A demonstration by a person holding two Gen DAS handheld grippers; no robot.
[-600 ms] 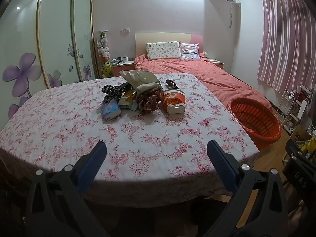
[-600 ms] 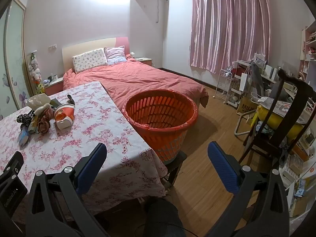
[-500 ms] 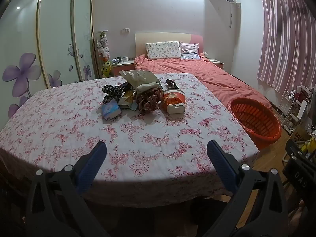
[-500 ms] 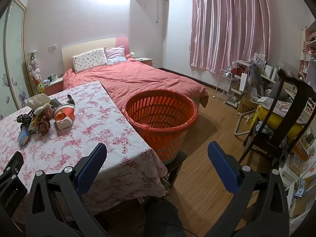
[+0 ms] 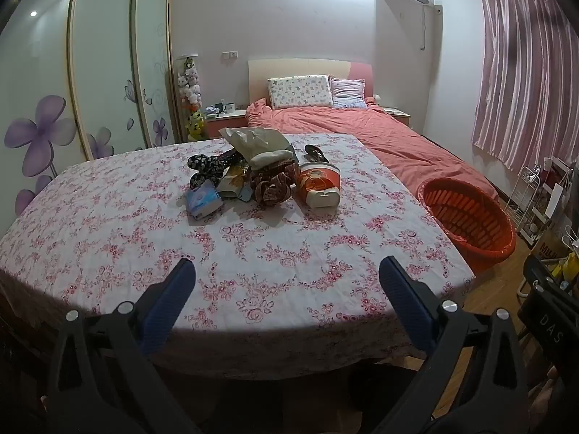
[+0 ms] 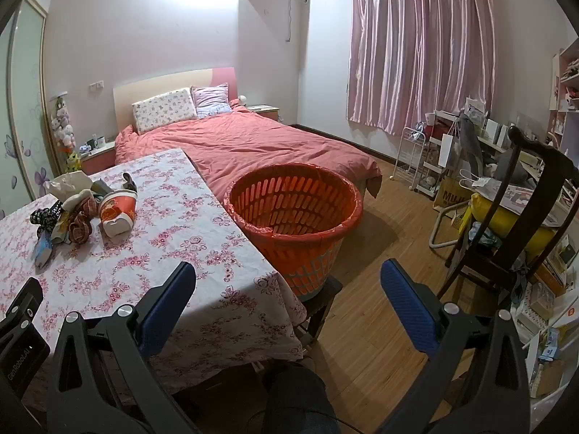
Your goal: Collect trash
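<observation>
Left wrist view looks across a table (image 5: pixel 108 238) draped in a white cloth printed with pink flowers, and the left gripper (image 5: pixel 286 271) hangs over its near edge at the bottom of the frame, its two blue-padded fingers (image 5: pixel 170 296) spread wide with only cloth showing between them. Near the centre of the frame, well beyond the fingers, lies the pile of trash (image 5: pixel 260 173): a crumpled pale plastic bag (image 5: pixel 253 141) on top, a black patterned scrap (image 5: pixel 206 166) at the left, a small blue packet (image 5: pixel 202 199) in front, a brown checked bundle (image 5: pixel 271 188) in the middle, and a red and white paper cup (image 5: pixel 320 184) lying on its side at the right. At the right edge of the frame an orange plastic basket (image 5: pixel 466 213) stands just off the table's corner, with a bed (image 5: pixel 398 144) under a salmon cover behind it.

Right wrist view shows the right gripper (image 6: pixel 287 271) low in the frame, jaws likewise fully apart and holding nothing, one finger over the table corner and the other over the wooden floor (image 6: pixel 380 311). The basket sits in the middle of this frame, touching the hanging cloth, its inside bare. The trash heap is in the left part of this frame, well apart from both the basket and the gripper. Pink curtains (image 6: pixel 419 47) fill the upper right, and a dark wooden chair (image 6: pixel 524 209) stands at the right
</observation>
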